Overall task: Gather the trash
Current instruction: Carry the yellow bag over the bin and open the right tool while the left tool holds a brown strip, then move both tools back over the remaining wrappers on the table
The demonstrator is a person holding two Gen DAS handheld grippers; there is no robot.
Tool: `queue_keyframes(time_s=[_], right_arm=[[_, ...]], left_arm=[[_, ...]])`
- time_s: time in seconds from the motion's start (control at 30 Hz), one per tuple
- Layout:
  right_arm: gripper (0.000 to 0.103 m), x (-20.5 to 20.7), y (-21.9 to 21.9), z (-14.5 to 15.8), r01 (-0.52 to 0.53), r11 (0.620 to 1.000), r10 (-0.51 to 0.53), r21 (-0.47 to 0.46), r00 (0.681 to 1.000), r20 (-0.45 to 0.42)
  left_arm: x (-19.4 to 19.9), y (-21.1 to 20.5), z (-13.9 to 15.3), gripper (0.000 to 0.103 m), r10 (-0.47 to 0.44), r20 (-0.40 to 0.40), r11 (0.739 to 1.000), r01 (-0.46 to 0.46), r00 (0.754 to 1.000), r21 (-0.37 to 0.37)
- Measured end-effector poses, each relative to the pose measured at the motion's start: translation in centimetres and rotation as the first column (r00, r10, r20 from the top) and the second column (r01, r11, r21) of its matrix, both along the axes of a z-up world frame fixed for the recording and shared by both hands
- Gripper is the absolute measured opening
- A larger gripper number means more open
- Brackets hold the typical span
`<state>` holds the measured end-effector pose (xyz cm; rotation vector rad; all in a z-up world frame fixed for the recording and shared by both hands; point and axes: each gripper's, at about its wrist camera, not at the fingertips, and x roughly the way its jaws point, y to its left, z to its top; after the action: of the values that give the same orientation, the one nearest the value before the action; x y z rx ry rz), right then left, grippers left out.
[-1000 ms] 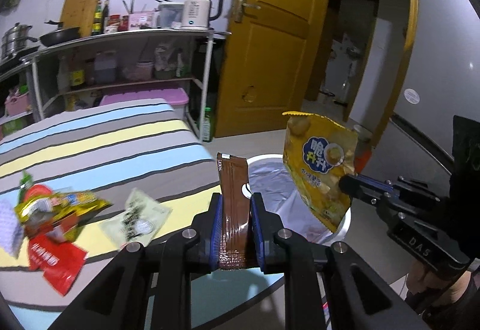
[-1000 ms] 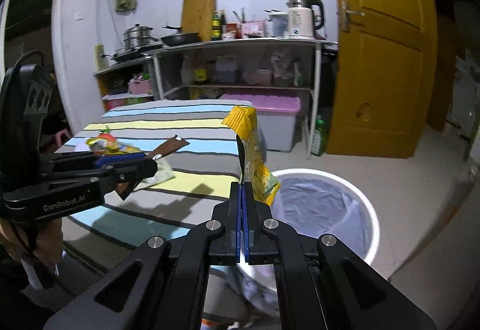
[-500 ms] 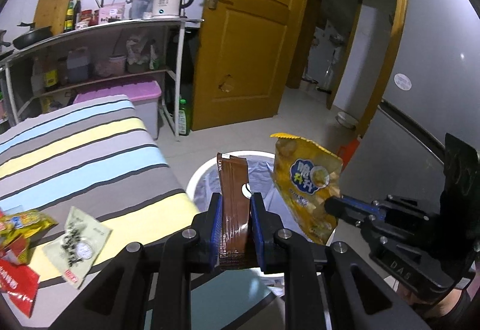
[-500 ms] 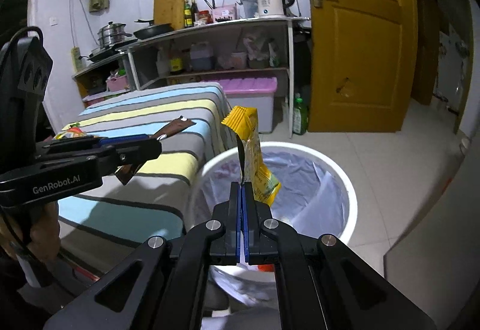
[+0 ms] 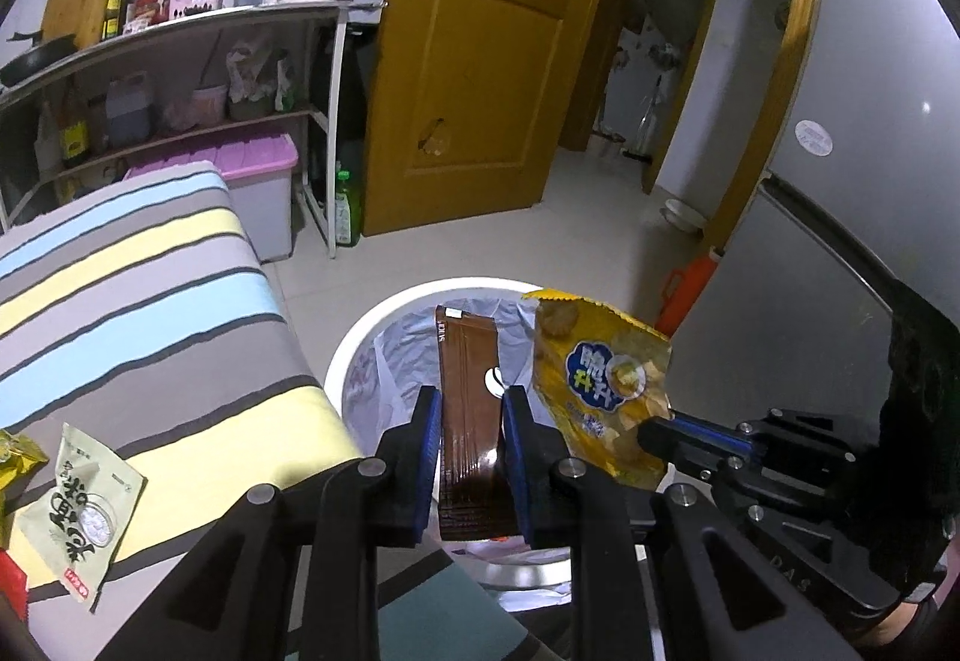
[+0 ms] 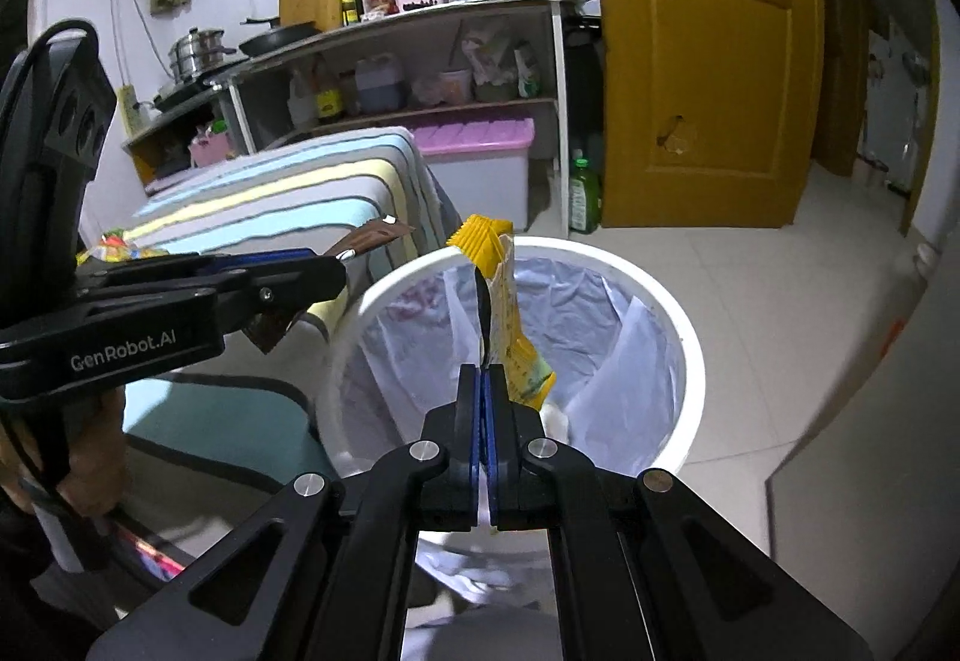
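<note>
My striped bed [image 5: 138,313] occupies the left of the scene. A pale green packet [image 5: 78,505] lies flat on the cover near the bottom-left edge, with the corner of a yellow wrapper [image 5: 18,460] just beside it.

My left claw [image 5: 471,457] is positioned over the white trash bin [image 5: 360,337], which is lined with a translucent bag. A brown wrapper [image 5: 468,391] stands upright between its blue pads [image 5: 429,451]. The jaws are opening, but both pads still touch the wrapper's edges, so it remains clamped.

To the right of it, my right claw [image 6: 485,409] is pressed together on the lower edge of a yellow chip bag [image 5: 600,391]. The bag stands upright, and in the right wrist view it sits over the bin's open mouth. The jaws are beginning to part; the blue pads show only a hairline gap and the bag is still pinched.

Behind the bin stand a shelf unit [image 5: 180,78] and a brown door [image 5: 480,60].
</note>
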<state>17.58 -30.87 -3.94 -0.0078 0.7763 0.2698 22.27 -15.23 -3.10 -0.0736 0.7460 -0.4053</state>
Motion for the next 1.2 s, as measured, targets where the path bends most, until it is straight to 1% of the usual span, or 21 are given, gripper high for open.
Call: queue_keyframes(time_s=[0.03, 0.07, 0.1, 0.13, 0.17, 0.37, 0.57, 0.9, 1.2], right_arm=[[0.007, 0.0, 0.0, 0.0, -0.003, 1.0, 0.003, -0.001, 1.0, 0.0], [0.013, 0.1, 0.1, 0.0, -0.004, 1.0, 0.004, -0.001, 1.0, 0.0], [0.017, 0.1, 0.1, -0.1, -0.004, 1.0, 0.004, -0.002, 1.0, -0.002], [0.024, 0.1, 0.1, -0.1, -0.005, 1.0, 0.005, -0.002, 1.0, -0.001], [0.028, 0.1, 0.0, -0.1, -0.004, 1.0, 0.004, -0.001, 1.0, 0.0], [0.028, 0.1, -0.3, 0.3, 0.01, 1.0, -0.01, 0.003, 1.0, 0.006], [0.028, -0.4, 0.0, 1.7, 0.008, 1.0, -0.008, 0.008, 0.999, 0.033], [0.028, -2.2, 3.1, 3.7, -0.053, 0.999, 0.053, -0.002, 0.995, 0.082], [0.028, -3.3, 7.2, 4.6, -0.149, 0.989, 0.148, -0.001, 0.984, 0.099]], left_arm=[[0.1, 0.0, -0.1, 0.022, 0.001, -0.004, 1.0, -0.001, 1.0, 0.0], [0.1, 0.0, -0.2, 0.024, 0.0, -0.005, 1.0, 0.0, 1.0, 0.0], [0.1, 0.0, -0.2, 0.026, 0.0, -0.005, 1.0, 0.0, 1.0, -0.001], [0.0, -0.1, -0.2, 0.031, 0.0, -0.004, 1.0, 0.0, 1.0, -0.002], [0.0, 0.0, -0.2, 0.033, 0.0, -0.003, 1.0, 0.0, 1.0, -0.006], [-0.3, 0.7, 0.2, 0.033, 0.008, 0.012, 1.0, -0.008, 1.0, -0.008], [-1.6, 1.9, 1.3, 0.033, 0.033, 0.042, 0.999, -0.032, 0.999, -0.013], [-5.5, 5.7, 3.0, 0.033, 0.112, 0.092, 0.994, -0.111, 0.989, -0.02], [-9.1, 10.7, 3.7, 0.033, 0.208, 0.12, 0.978, -0.208, 0.971, -0.019]])
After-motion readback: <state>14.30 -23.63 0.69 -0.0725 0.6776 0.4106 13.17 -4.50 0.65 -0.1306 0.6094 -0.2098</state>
